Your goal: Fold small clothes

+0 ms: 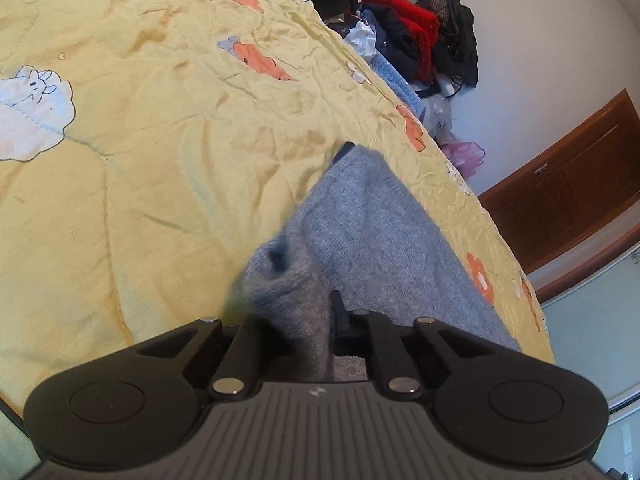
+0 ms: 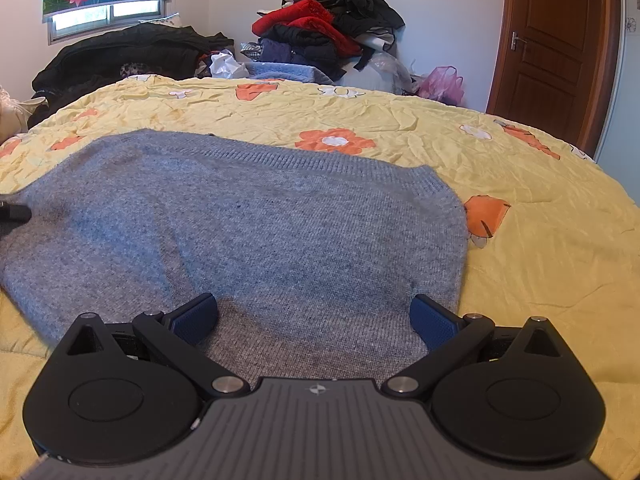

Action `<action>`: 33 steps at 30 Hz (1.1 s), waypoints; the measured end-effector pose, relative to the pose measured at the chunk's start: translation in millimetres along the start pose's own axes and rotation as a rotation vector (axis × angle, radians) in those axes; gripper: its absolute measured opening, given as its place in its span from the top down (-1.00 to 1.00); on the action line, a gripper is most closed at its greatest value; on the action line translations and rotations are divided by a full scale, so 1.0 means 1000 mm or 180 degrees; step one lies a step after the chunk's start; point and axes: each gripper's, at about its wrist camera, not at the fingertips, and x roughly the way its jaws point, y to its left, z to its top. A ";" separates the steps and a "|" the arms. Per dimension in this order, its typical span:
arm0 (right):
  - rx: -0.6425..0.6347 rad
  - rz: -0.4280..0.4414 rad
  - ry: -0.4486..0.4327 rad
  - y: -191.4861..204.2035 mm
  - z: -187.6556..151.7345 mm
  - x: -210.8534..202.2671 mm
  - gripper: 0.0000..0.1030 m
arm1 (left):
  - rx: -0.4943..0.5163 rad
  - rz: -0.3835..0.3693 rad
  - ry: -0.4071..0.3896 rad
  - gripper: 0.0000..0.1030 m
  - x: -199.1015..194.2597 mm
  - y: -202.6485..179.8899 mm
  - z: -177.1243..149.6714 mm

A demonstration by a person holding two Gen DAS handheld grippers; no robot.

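A grey knitted sweater [image 2: 280,224] lies on the yellow flowered quilt [image 2: 500,184], its ribbed hem toward the far side. My right gripper [image 2: 314,314] is open just above the sweater's near edge, with the blue pads [image 2: 434,320] spread wide and nothing between them. My left gripper [image 1: 296,312] is shut on a bunched fold of the same sweater [image 1: 360,232] and holds it lifted off the quilt. The left gripper's tip also shows in the right wrist view [image 2: 14,212] at the sweater's left edge.
A heap of red, black and blue clothes [image 2: 328,36] stands beyond the bed's far edge. Black garments [image 2: 128,56] lie at the far left under a window. A pink plastic bag [image 2: 442,82] and a wooden door [image 2: 556,48] are at the right.
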 end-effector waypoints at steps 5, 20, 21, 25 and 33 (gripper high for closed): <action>0.0185 0.0196 0.0058 -0.002 0.026 -0.005 -0.88 | 0.0132 0.0131 -0.0074 0.84 -0.006 -0.009 -0.002; -0.0035 0.2137 0.1516 0.173 0.219 0.135 -0.62 | 0.1516 0.0082 -0.0349 0.86 -0.009 -0.070 -0.042; -0.0238 0.2082 0.1592 0.194 0.217 0.139 -0.61 | 0.1556 0.0079 -0.0363 0.86 -0.010 -0.071 -0.043; -0.1020 0.1772 0.1666 0.254 0.207 0.144 -0.50 | 0.1749 0.0080 -0.0412 0.86 -0.010 -0.077 -0.049; -0.1647 0.1436 0.1645 0.276 0.196 0.155 0.30 | 0.1798 0.0072 -0.0406 0.86 -0.008 -0.080 -0.053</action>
